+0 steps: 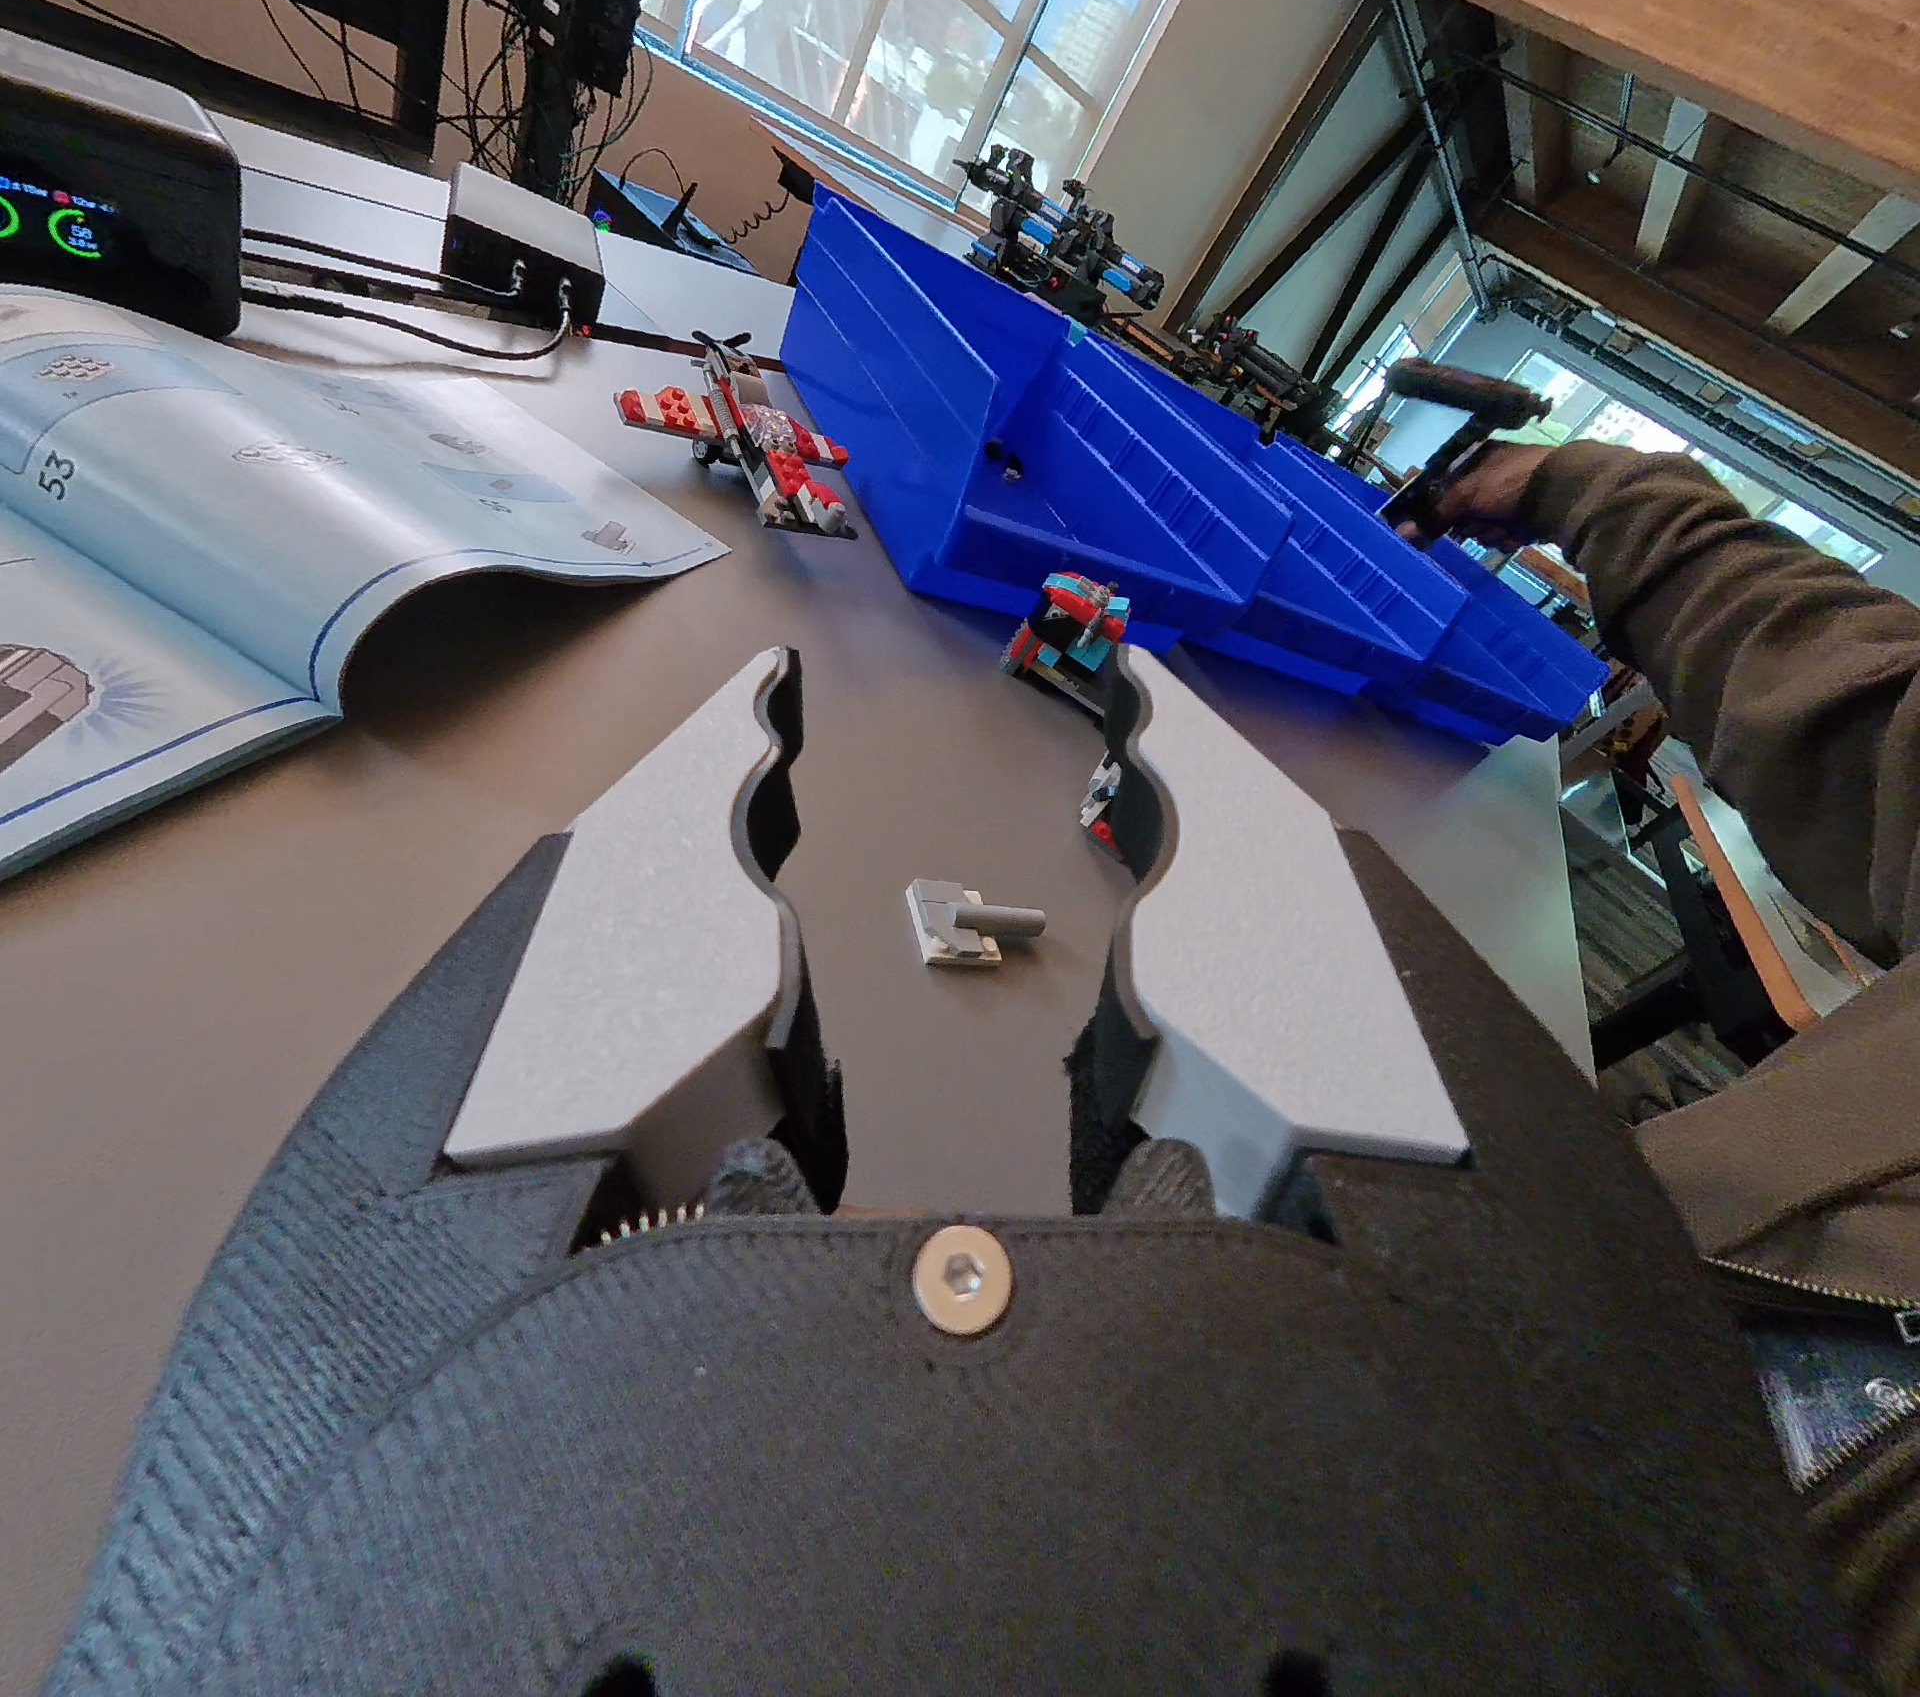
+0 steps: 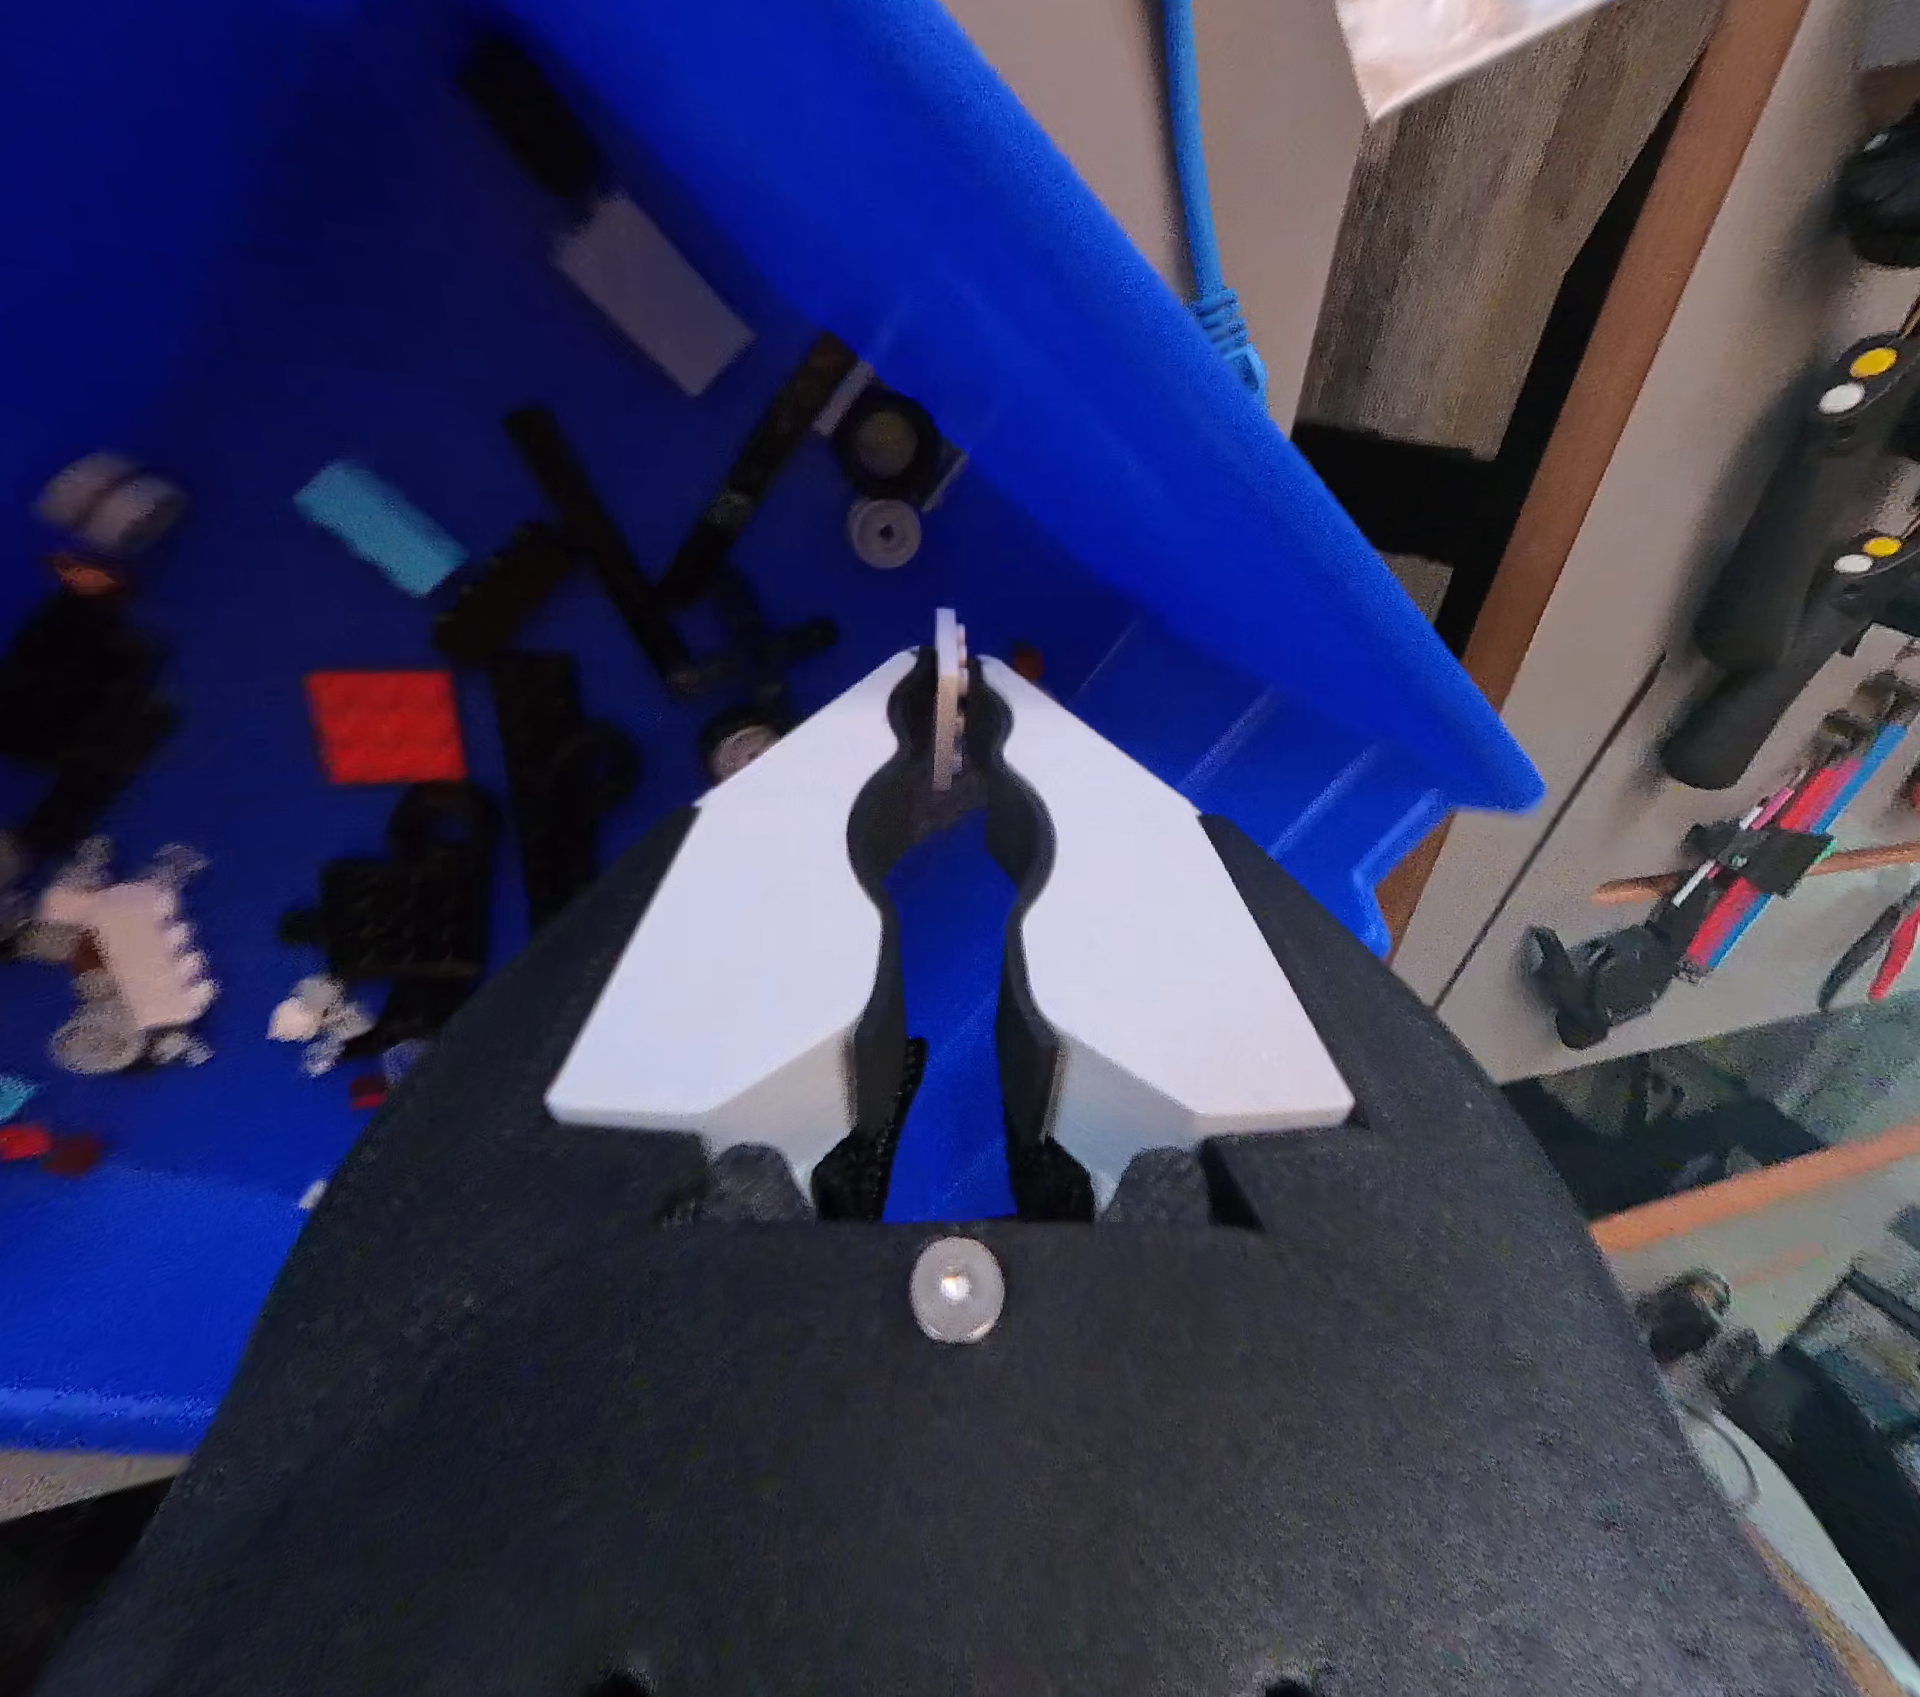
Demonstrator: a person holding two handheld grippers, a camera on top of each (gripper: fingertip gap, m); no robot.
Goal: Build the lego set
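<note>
Right tongs (image 2: 951, 691) pinch a thin white plate (image 2: 945, 671) above the blue bin (image 2: 1039, 317) of loose bricks. Left tongs (image 1: 961, 712) are spread over the worktop (image 1: 623, 764), with a small grey piece (image 1: 966, 925) lying between them, untouched.

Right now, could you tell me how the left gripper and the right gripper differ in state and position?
The left gripper stands wide open, holding nothing; the right gripper is shut on a thin white plate. The left gripper is over the grey table above a small grey piece; the right gripper is over the blue bin of loose bricks. Both share grey fingers with wavy black pads.
</note>
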